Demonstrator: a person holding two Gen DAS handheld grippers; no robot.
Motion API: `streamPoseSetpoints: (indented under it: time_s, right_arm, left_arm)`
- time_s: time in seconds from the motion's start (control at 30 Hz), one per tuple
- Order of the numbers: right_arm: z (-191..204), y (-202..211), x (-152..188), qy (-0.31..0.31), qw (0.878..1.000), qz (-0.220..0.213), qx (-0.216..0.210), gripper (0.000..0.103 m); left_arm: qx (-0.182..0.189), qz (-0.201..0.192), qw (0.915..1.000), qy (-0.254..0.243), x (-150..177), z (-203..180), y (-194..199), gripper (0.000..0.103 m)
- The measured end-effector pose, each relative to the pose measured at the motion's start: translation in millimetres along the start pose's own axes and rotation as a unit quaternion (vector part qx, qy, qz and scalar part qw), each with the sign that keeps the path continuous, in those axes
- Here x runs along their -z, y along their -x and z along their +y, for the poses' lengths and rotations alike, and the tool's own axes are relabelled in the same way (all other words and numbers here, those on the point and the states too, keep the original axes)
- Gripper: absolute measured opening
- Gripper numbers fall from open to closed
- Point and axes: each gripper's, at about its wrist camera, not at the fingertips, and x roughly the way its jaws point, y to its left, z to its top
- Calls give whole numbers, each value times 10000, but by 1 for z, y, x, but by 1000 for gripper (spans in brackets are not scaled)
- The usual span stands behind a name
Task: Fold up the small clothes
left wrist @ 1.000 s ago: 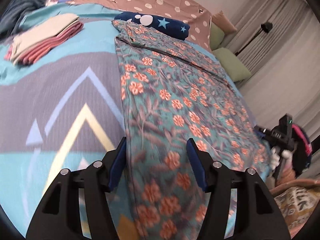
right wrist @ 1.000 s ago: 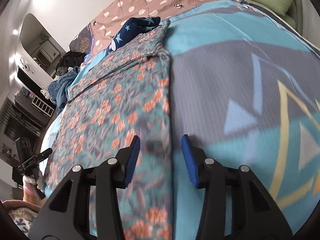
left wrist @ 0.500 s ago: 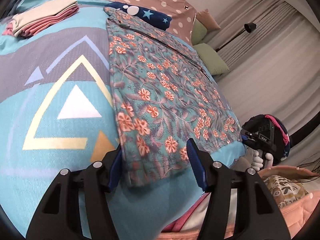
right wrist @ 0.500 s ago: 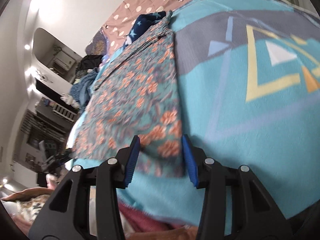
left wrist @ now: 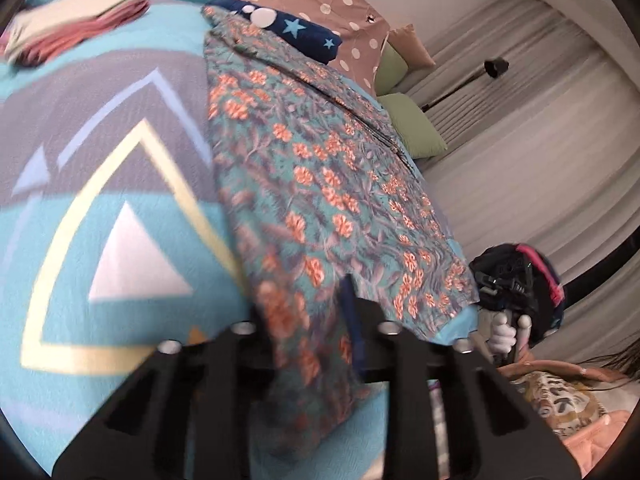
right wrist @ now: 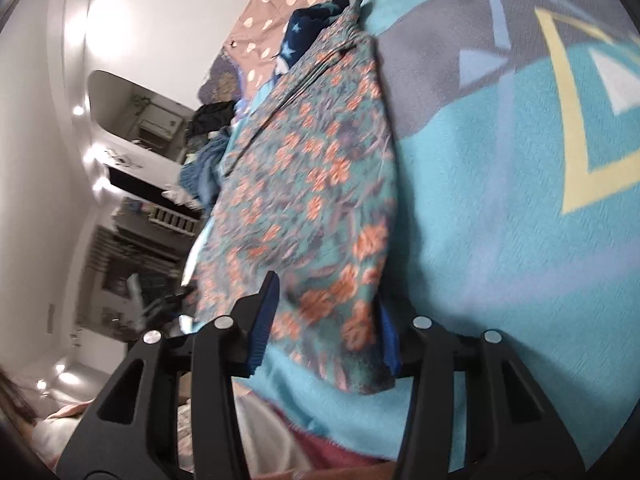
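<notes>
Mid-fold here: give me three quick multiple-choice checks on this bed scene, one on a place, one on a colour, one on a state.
1. Where is the star-print cloth?
A. at the far end of the floral garment
B. on the green pillow
C. on the folded stack

2. What colour are the garment's flowers?
A. white
B. orange
C. yellow

3. The left hand-held gripper is:
A. wide open above the garment
B. closed on the garment's near corner
C. clamped on the blanket

Answers: 1 A, it lies past the garment's far end. 2 B, orange blooms on teal. 3 B, its jaws have just been closing, with floral cloth bunched between them.
</notes>
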Motion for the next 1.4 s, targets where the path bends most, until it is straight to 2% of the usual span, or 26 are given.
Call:
streamPoseSetpoints:
  time_s: [0.13, 0.2, 0.23, 0.27, 0.33, 0.5, 0.57, 0.63, 0.77, 0.9, 1.0, 1.1, 1.23, 1.4]
  right_arm:
    - [-6, -7, -4, -334, 9988, 68, -345, 40]
    - [-4, -15, -7, -486, 9977, 165, -441, 34]
    - [-1, -17, -10, -497, 9983, 124, -289, 27]
    - [2, -15, -12, -495, 9986, 23, -170, 5]
    - [12, -1, -16, -417, 9983, -335, -225, 5]
    - [55, 47, -18, 235, 9936, -1073, -281, 4]
    - [68, 60, -16, 454, 9911, -1204, -333, 4]
    - [81, 73, -12, 651, 9880, -1337, -410, 4]
    - [102, 97, 2, 994, 9818, -1599, -244, 4]
    - [110, 112, 14, 1082, 9796, -1689, -85, 5]
    - [121, 114, 15, 1324, 9749, -1791, -4, 5]
    - [122, 108, 1, 1488, 9715, -1833, 236, 6]
    - [108, 87, -23, 1265, 9762, -1729, 339, 6]
    - [108, 68, -53, 1302, 9754, -1712, 479, 8]
  left_arm:
    - [211, -132, 9994, 245, 1, 12, -1, 9]
    - [257, -149, 9990, 325, -3, 12, -6, 4]
    - [211, -151, 9992, 291, -4, 9, -9, 3]
    - [129, -184, 9996, 198, -5, 3, -9, 2]
    - [73, -318, 9995, -10, -6, -13, -4, 2]
    - [523, -966, 9932, -380, -14, -54, 37, 2]
    - [820, -1165, 9889, -430, -16, -68, 50, 1]
    - [962, -1310, 9852, -544, -14, -81, 60, 1]
    - [889, -1496, 9819, -745, -2, -107, 78, 2]
    - [779, -1451, 9842, -657, 12, -116, 89, 2]
    - [650, -1473, 9839, -775, 14, -125, 90, 2]
    - [597, -1523, 9827, -863, 6, -125, 87, 2]
    - [663, -1545, 9837, -635, -11, -113, 74, 2]
    - [837, -1590, 9824, -507, -41, -108, 56, 2]
